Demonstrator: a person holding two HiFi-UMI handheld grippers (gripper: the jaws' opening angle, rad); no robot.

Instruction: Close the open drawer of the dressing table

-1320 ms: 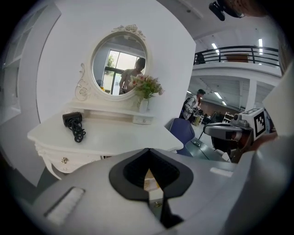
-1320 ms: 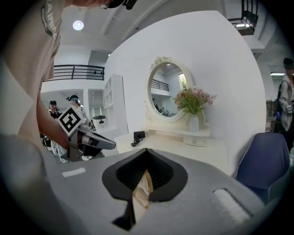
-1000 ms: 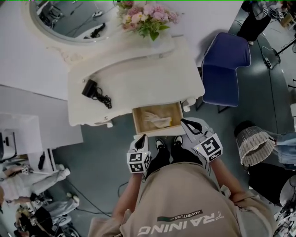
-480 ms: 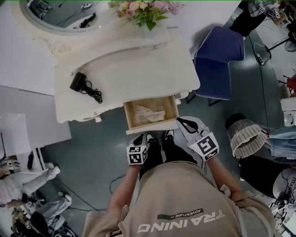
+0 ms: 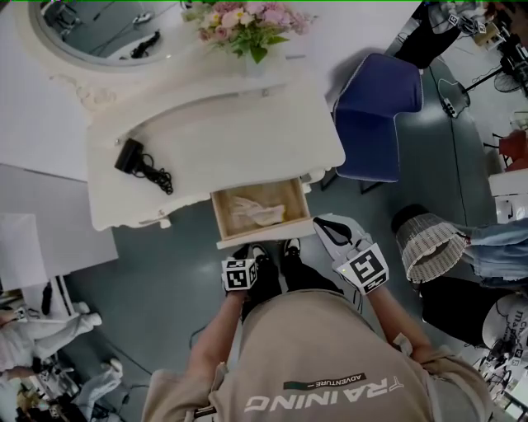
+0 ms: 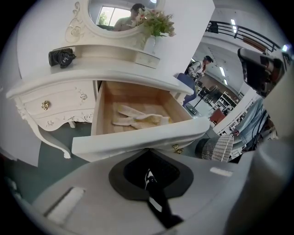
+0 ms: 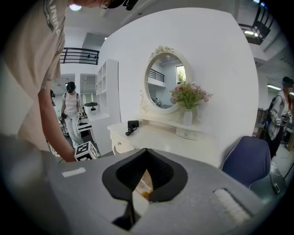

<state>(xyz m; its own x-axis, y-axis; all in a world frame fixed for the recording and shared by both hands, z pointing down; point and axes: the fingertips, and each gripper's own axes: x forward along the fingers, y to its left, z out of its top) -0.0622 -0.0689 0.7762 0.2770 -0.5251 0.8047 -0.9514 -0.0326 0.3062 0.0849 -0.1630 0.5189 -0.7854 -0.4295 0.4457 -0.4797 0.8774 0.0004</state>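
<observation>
Two tongs are hovering before one open drawer, read here from left to right. On the left of the dressing table (image 5: 247,132), a black corded appliance (image 5: 132,157) is lying on the white top. Behind it the oval mirror (image 5: 99,29) is rising from the back edge. Right of the mirror, a bunch of pink flowers (image 5: 239,21) is standing at the rear of the top.

The drawer (image 5: 264,240) is standing pulled out from the table's front, right of centre, with its wooden inside showing. A pale crumpled cloth (image 5: 256,212) is lying on its floor.

My left tongs (image 6: 148,173) are hanging just short of the drawer's white front panel, towards its left half. Their jaws are pressing together with nothing between them. My black shoes (image 5: 276,251) are standing on the grey floor between the two tongs.

My right tongs (image 5: 317,221) are hovering at the panel's right corner, and I cannot tell whether they are touching it. Their jaws are meeting at the tips, leaving only a sliver of light behind, and are gripping nothing.

Farther right, a blue chair (image 5: 375,107) is standing beside the table, and a woven basket (image 5: 429,247) is sitting on the floor near my right arm.
</observation>
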